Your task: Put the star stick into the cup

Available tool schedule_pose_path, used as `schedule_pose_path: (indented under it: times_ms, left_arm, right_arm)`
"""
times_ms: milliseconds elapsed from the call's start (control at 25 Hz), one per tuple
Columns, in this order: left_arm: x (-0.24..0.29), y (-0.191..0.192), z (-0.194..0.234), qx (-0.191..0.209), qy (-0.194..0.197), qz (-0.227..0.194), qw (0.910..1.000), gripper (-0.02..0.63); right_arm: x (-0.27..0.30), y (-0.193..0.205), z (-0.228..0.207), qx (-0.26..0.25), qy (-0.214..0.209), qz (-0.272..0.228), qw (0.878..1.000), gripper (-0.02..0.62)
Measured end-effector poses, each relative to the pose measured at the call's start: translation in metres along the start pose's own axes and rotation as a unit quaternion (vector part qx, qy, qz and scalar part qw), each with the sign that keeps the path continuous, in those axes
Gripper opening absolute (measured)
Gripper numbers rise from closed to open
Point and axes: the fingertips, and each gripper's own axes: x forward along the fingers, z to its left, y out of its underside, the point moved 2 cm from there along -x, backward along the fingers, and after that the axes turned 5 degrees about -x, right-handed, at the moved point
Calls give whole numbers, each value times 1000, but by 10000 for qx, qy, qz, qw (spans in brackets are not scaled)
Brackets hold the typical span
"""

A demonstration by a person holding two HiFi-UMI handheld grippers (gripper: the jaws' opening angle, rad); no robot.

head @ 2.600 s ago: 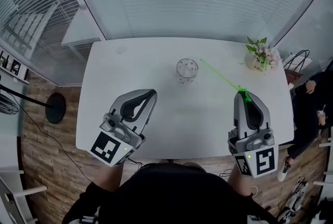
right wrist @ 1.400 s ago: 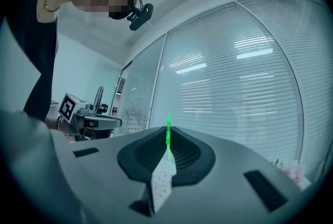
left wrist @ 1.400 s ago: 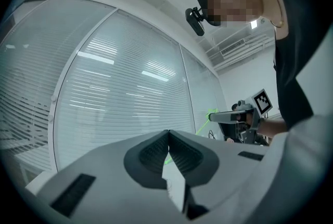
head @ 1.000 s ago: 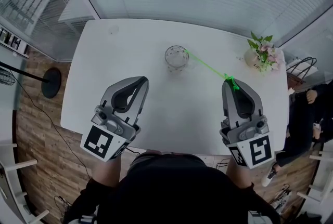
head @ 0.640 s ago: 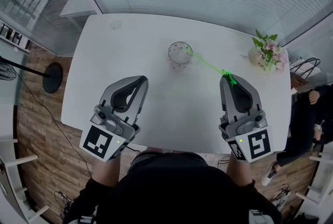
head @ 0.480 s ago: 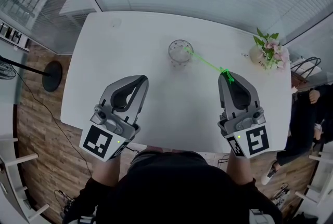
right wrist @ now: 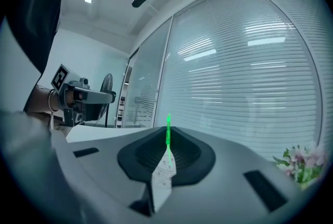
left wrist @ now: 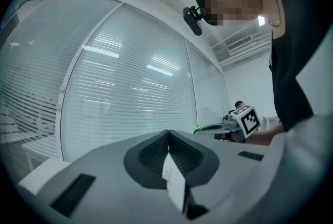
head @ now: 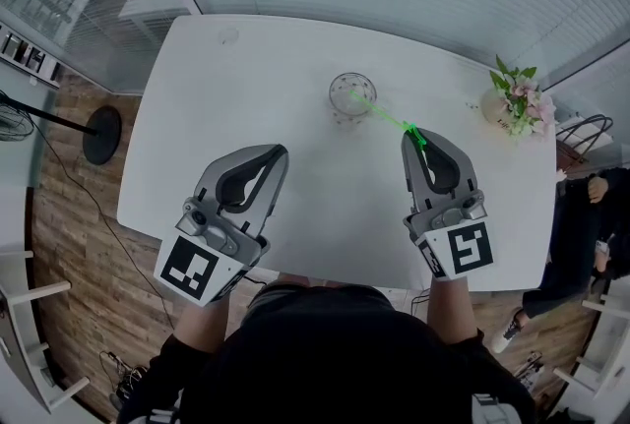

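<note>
roughly, from big to small: white table (head: pixel 226 97), mostly bare, with a pot of flowers (head: pixel 517 102) at its far right edge. left claw (head: pixel 280 152) hangs over the near left of the table, jaws together, nothing between them. right claw (head: pixel 412 134) is at middle right, jaws pinched on the near end of the star stick (head: pixel 386 118); the right gripper view shows the green shaft standing out from the closed pads. clear cup (head: pixel 352 96) stands upright mid-table, apart from both claws. the stick runs from the right claw up-left to the cup, its far end over the cup's mouth; inside the rim or just above it, cannot tell. handling, as judged: the stick looks thin, very light and probably springy, so an end grip lets the tip waver. it is narrow enough to swivel or slip, so the pinch should be firm. the cup looks light and tippable, so the stick should go in gently, clear of the rim.
</note>
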Motion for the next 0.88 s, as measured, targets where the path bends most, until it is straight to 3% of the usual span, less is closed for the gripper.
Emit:
schedule_pose_path:
  times_ms: [880]
  left_arm:
    - [-10,0,6,-13,-139,-7,9999,14]
  right_arm:
    - [36,44,14,187,-273,381,9987,21]
